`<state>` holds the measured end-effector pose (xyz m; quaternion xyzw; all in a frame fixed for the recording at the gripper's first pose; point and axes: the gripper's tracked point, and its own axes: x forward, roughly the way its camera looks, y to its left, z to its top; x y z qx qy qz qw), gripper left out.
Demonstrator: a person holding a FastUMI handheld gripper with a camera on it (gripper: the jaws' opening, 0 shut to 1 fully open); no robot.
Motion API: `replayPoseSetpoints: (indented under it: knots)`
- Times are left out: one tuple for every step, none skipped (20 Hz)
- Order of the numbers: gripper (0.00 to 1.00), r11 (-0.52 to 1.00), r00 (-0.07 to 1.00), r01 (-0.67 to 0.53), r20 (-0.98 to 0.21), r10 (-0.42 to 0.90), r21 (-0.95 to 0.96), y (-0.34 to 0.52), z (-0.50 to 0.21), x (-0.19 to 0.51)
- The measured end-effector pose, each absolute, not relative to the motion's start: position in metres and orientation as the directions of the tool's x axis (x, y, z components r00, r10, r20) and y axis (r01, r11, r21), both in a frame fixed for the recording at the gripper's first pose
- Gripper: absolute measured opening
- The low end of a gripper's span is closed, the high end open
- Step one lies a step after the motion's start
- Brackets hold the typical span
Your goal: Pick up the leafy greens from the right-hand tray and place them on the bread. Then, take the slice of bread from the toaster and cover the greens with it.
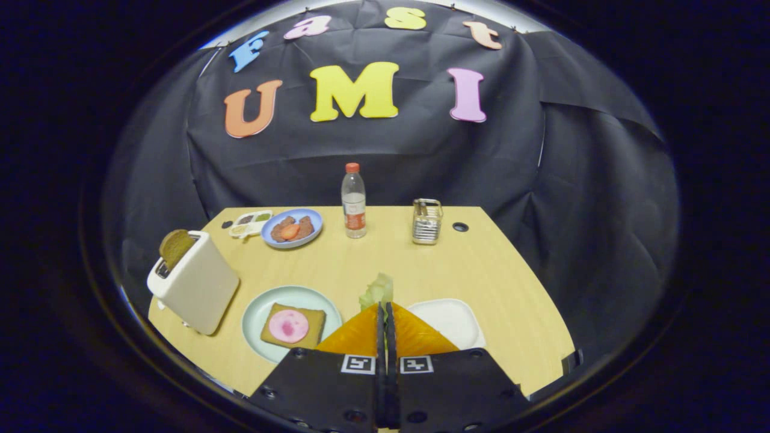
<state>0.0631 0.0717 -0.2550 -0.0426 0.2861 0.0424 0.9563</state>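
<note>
My gripper (385, 305) is shut on the leafy greens (376, 290), which stick up pale green past the fingertips, lifted above the table. Left of the fingers lies a slice of bread (311, 329) topped with a pink round of meat (289, 325) on a light green plate (258, 308). The white tray (448, 319) lies just right of the fingers, bare where it shows. At the far left stands a white toaster (195, 282) with a brown bread slice (175, 246) poking out of its slot.
At the back of the wooden table (481, 264) stand a blue plate with food (293, 228), a small divided dish (251, 222), a water bottle (354, 201) and a metal wire holder (427, 221). A dark hole (460, 227) sits in the tabletop.
</note>
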Motion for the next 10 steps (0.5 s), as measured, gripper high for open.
replayPoseSetpoints:
  knots:
    - [0.00, 0.990, 0.830, -0.126, -0.552, 0.073, -0.058, 0.085, -0.254, 0.057]
    - [0.00, 0.987, 0.827, -0.147, -0.555, 0.091, -0.057, 0.098, -0.255, 0.051]
    - [0.00, 0.983, 0.820, -0.173, -0.562, 0.113, -0.055, 0.113, -0.255, 0.045]
    - [0.00, 0.979, 0.811, -0.197, -0.569, 0.131, -0.055, 0.128, -0.258, 0.040]
    - [0.00, 0.974, 0.805, -0.221, -0.573, 0.152, -0.053, 0.143, -0.259, 0.036]
    - [0.00, 0.968, 0.800, -0.246, -0.574, 0.174, -0.050, 0.158, -0.260, 0.033]
    - [0.00, 0.960, 0.793, -0.274, -0.577, 0.196, -0.050, 0.175, -0.261, 0.029]
    - [0.00, 0.952, 0.784, -0.302, -0.581, 0.217, -0.053, 0.188, -0.265, 0.027]
    - [0.00, 0.943, 0.776, -0.328, -0.585, 0.237, -0.054, 0.201, -0.269, 0.027]
    - [0.00, 0.939, 0.771, -0.340, -0.586, 0.248, -0.050, 0.210, -0.274, 0.030]
